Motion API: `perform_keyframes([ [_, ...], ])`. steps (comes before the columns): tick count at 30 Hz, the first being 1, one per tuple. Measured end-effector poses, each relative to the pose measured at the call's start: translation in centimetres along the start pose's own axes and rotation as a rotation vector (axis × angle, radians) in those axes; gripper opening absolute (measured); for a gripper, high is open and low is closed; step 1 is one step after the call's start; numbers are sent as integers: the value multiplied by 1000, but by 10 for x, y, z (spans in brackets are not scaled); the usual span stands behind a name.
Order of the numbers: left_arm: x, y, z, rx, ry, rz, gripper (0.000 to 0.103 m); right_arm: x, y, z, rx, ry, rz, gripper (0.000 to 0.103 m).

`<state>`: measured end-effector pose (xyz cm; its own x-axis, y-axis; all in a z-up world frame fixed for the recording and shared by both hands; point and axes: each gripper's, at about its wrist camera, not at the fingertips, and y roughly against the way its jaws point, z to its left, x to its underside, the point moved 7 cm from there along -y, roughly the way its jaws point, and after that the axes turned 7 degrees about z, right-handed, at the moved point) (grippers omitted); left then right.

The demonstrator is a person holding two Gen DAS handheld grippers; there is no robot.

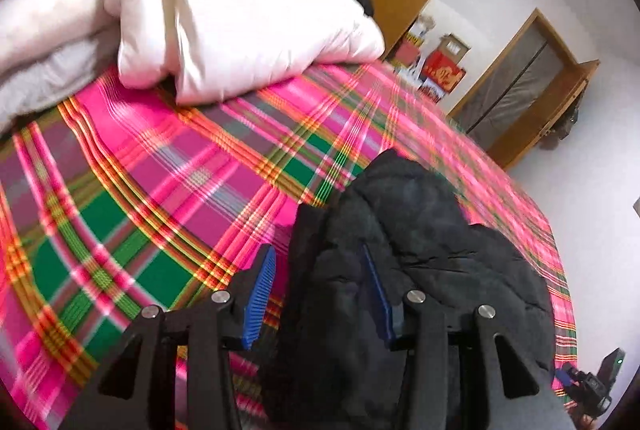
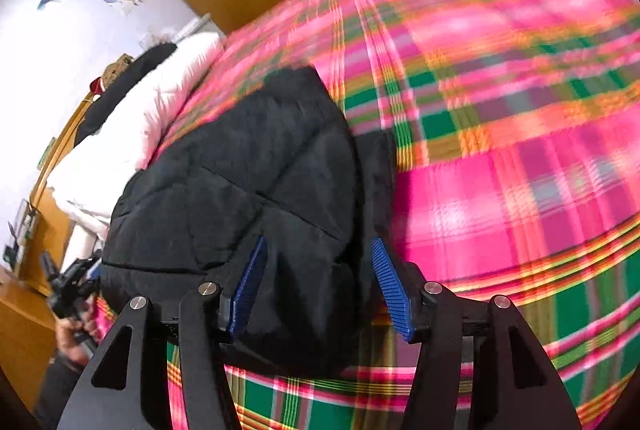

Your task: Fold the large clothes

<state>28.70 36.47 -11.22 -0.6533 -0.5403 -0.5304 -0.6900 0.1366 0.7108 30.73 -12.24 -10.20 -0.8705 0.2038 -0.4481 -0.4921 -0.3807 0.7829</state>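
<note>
My left gripper [image 1: 320,294] has its jaws apart with black quilted fabric lying between them, the left pad clear of the cloth, so I read it as not clamped. My right gripper [image 2: 320,286] is likewise parted, its right pad standing off the fabric. The black padded jacket [image 2: 248,166] sits bundled near the edge of the plaid bedspread [image 2: 500,170] closest to me, and a white duvet [image 1: 240,10] is piled toward the far side by the headboard. My worry is that the puffy bundle springs apart once nothing pinches it, undoing whatever fold it holds. It lies close to the bed's near edge, so a nudge from either finger could slide it off. Both views are smeared, and I could snag a finger in the quilting unnoticed.
</note>
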Motion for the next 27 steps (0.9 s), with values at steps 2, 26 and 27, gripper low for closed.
perform_keyframes([
  [2,6,14,-13,18,-38,-24,46,2,10,12,-2,43,-27,56],
  [26,85,87,-131,-50,-272,33,46,59,59,64,41,238,35,48],
  [27,89,93,-138,-49,-272,35,46,62,67,68,38,246,26,48],
])
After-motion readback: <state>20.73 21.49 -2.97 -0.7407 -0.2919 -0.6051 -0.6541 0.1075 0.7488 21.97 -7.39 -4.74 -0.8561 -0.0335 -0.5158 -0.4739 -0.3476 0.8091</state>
